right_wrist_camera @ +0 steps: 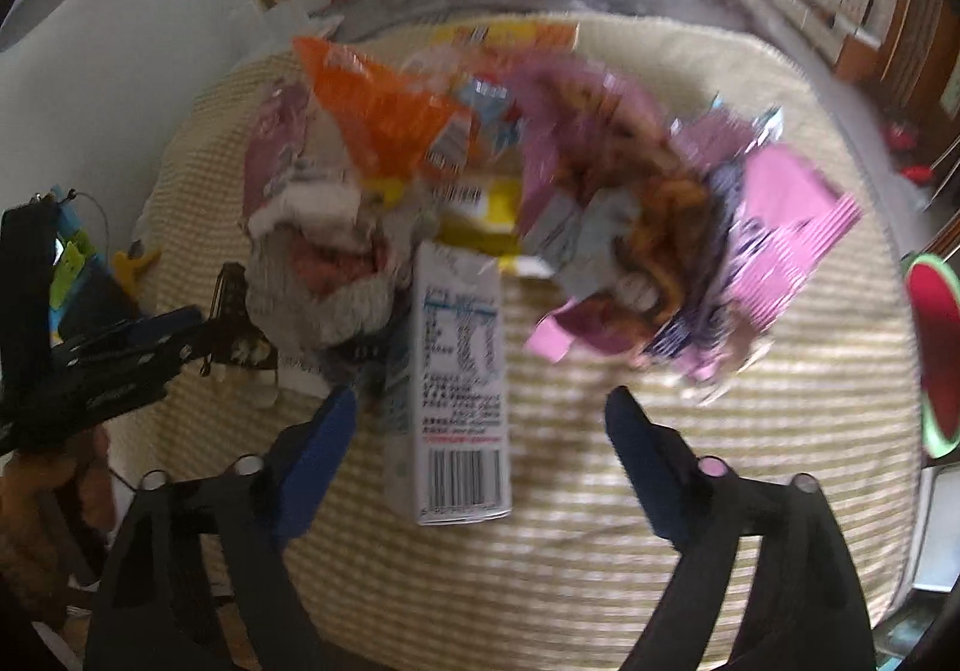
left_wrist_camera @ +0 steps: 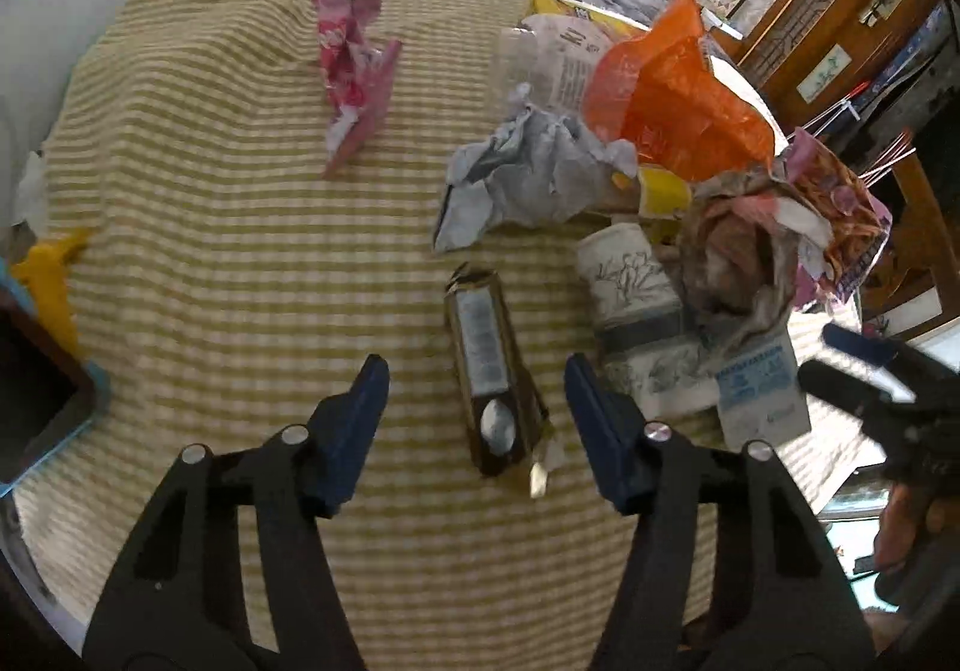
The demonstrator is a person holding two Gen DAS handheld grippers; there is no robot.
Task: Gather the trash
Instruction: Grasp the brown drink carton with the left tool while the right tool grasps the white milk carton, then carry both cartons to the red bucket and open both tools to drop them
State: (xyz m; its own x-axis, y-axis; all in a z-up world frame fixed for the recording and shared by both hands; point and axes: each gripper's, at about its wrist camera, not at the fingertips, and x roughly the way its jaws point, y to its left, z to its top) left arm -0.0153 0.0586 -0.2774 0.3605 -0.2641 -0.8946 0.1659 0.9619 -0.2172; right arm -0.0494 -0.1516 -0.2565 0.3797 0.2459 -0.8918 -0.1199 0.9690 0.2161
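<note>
A heap of trash lies on a yellow-and-white striped cloth point(left_wrist_camera: 210, 191). In the left wrist view a brown packet with a silver label point(left_wrist_camera: 489, 371) lies lengthwise between the fingers of my left gripper point(left_wrist_camera: 476, 371), which is open; neither pad touches it. Beyond it are crumpled grey paper point(left_wrist_camera: 528, 179), an orange plastic bag point(left_wrist_camera: 678, 95) and a pink wrapper point(left_wrist_camera: 354, 65). In the blurred right wrist view my right gripper point(right_wrist_camera: 485, 401) is open astride a white carton with a barcode point(right_wrist_camera: 462, 407). Its left finger is close to the carton's side.
A white patterned box point(left_wrist_camera: 636, 287) and crumpled brownish wrappers point(left_wrist_camera: 744, 251) crowd the right of the heap. A yellow clip point(left_wrist_camera: 51, 275) and a blue-rimmed tray point(left_wrist_camera: 54, 419) sit at the cloth's left edge. A watermelon-patterned object point(right_wrist_camera: 936, 353) is far right.
</note>
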